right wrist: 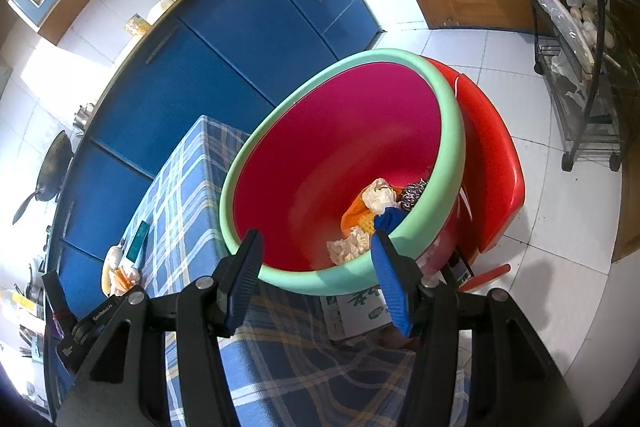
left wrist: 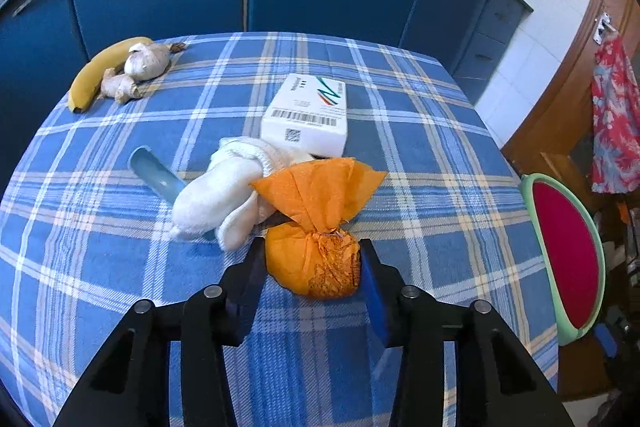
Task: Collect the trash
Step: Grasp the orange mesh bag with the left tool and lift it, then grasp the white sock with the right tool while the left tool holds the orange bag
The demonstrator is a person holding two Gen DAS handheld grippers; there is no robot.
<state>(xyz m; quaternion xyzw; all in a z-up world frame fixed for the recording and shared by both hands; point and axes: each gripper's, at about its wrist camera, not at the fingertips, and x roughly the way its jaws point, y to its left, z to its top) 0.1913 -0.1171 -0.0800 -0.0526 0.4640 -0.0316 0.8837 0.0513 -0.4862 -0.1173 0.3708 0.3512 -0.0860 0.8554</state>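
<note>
— Left gripper (left wrist: 313, 259) squeezing one orange wad (left wrist: 314, 263) on the table (left wrist: 420, 147), looks like contact.
— Right gripper (right wrist: 316, 247) open, empty, over one basin (right wrist: 448, 115); maybe two white scraps (right wrist: 378, 197) inside.

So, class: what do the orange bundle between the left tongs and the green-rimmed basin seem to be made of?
Orange bundle: probably thin crepe-like paper or tissue, matte; it creases sharply and is twisted at a neck. Basin: most likely moulded plastic, smooth and slightly glossy, with a mint-green rolled rim and a magenta inside showing soft highlights.
</note>
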